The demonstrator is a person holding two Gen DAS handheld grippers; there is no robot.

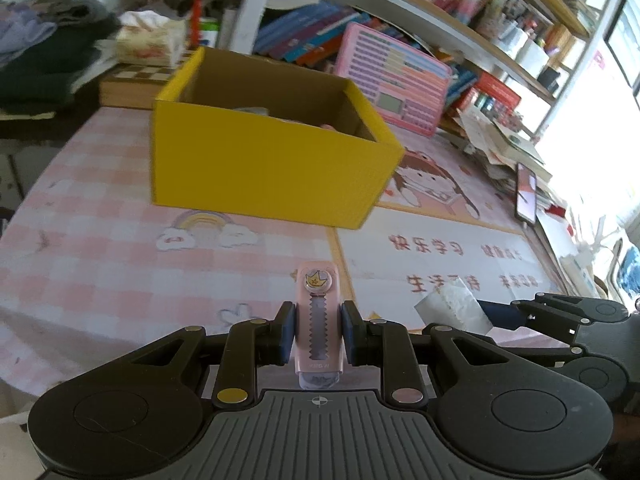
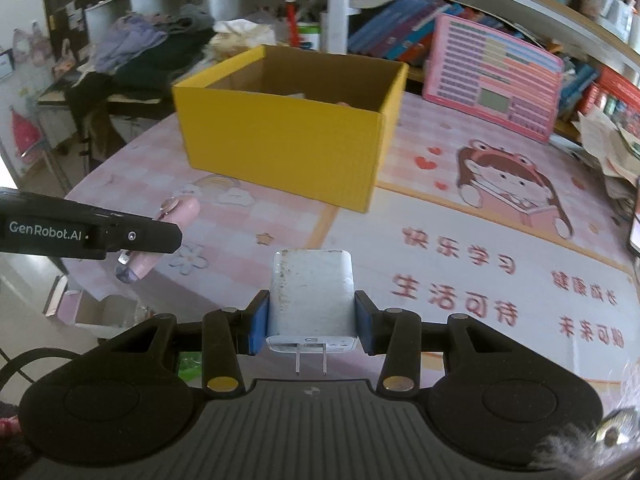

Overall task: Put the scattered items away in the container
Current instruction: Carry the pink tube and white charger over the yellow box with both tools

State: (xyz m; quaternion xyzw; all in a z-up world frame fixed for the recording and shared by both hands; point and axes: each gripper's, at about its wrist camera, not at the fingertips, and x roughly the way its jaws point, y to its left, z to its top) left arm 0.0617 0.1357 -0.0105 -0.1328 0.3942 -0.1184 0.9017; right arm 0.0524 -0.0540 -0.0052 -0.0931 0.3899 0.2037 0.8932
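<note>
Both grippers hang level above the pink surface [image 2: 460, 288], side by side, each pointing forward at the yellow box [image 1: 264, 160] that stands ahead near the far edge. The left gripper [image 1: 319, 332] pinches a slim pink eraser case [image 1: 318, 320] between its blue pads, the case lying lengthwise along the fingers with its crown sticker at the far tip. The right gripper [image 2: 311, 322] clamps a white charger plug [image 2: 311, 296] by its sides, the two metal prongs facing back toward the camera. From the right wrist view the left gripper [image 2: 160, 236] shows at the left edge with the pink case [image 2: 168, 220] sticking out past it. Inside the box, some items lie low and unclear
</note>
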